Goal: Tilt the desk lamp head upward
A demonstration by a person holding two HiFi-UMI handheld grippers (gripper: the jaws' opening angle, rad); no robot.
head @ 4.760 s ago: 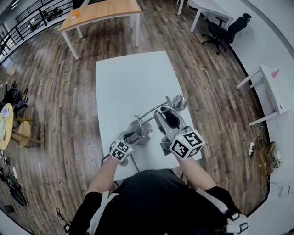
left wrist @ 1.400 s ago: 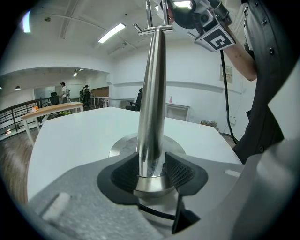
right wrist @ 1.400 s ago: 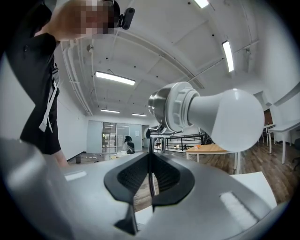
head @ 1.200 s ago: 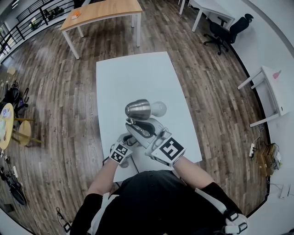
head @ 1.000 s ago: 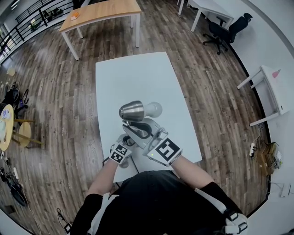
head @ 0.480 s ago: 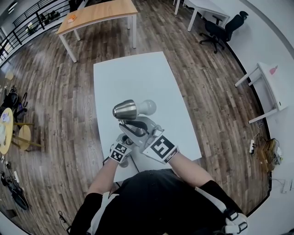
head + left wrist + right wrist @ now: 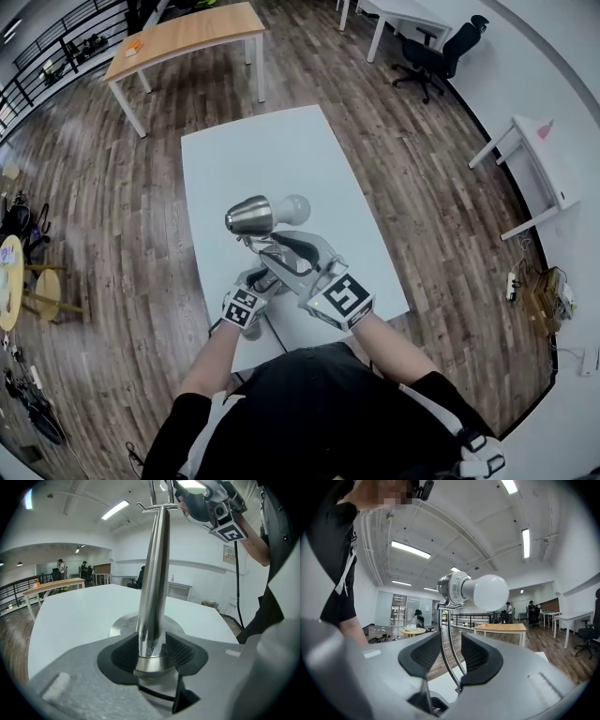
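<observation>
One desk lamp point(image 7: 251, 215) stands near the front edge of the one white table point(image 7: 281, 150) in front of the person, who holds two grippers, each carrying one marker cube. The left gripper point(image 7: 152, 649) is clenched on the lamp's single steel post point(image 7: 153, 569) just above its round base point(image 7: 121, 626), both dark pads pressing the metal. The right gripper point(image 7: 451, 654) is released: its jaws have just been opening, and the lamp's two thin arm rods point(image 7: 446, 630) run up between the pads with a gap on either side. Above those rods sits the one metal lamp head point(image 7: 451, 588) with its one white bulb point(image 7: 490, 591) sticking out sideways. Farther off stand one wooden table point(image 7: 183, 33) and one black office chair point(image 7: 427, 58).
</observation>
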